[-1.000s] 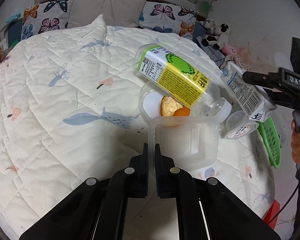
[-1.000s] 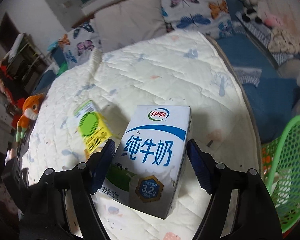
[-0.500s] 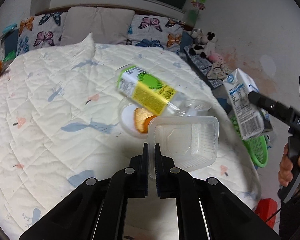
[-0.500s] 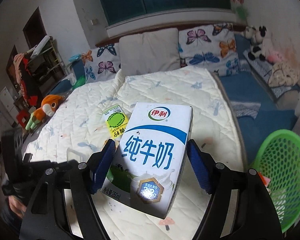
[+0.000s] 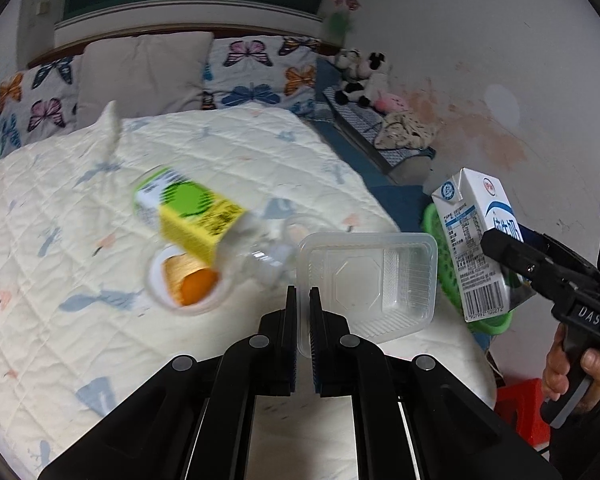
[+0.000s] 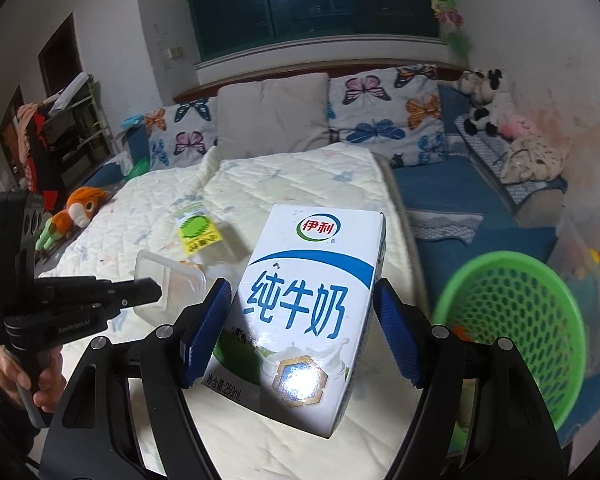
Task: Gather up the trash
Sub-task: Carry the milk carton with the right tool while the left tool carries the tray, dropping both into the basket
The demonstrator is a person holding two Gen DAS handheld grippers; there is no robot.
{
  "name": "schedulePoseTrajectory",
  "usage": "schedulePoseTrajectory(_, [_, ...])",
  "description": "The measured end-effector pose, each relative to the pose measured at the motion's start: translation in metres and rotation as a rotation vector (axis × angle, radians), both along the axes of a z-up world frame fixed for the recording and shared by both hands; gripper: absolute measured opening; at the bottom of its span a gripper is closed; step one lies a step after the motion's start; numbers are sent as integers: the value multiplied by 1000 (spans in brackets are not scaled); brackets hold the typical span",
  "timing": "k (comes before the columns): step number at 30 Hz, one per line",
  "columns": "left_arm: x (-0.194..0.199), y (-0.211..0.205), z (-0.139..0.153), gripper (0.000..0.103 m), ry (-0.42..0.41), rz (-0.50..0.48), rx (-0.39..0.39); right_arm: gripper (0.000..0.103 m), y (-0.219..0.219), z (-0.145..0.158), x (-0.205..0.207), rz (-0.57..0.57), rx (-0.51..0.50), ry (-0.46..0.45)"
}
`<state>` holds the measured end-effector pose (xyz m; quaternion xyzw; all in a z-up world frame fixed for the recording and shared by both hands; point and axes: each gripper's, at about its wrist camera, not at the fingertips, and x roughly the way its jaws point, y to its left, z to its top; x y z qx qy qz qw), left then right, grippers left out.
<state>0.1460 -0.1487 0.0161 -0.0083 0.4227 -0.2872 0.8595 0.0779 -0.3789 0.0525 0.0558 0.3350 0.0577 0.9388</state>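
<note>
Two handheld grippers are raised over a quilted bed (image 5: 220,152). The left gripper (image 5: 303,312) has its fingers clenched on the near left rim of a clear plastic tray (image 5: 376,280), held off the bed. The right gripper (image 6: 300,328) grasps a white milk carton (image 6: 308,304) between blue pads, near a green mesh basket (image 6: 540,320) at the right. Farther left on the bed lie a yellow-green labelled bottle (image 5: 196,212) and a small cup of orange scraps (image 5: 188,284).
</note>
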Motion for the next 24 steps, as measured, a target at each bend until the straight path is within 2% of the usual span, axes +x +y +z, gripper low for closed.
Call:
schedulePoseTrajectory(12, [-2,-97,10,6,1,-140,23,73,-92,-15,-31,-185,-16,31])
schedulePoseTrajectory(18, [-6,-149,8,6,-3,-209,56,73,-129,-34,-42,-281,-34,72])
schedulePoseTrajectory(24, [-7,-194,1,6,5,-256,77,74,-160,-57,-51,-344,-4,125])
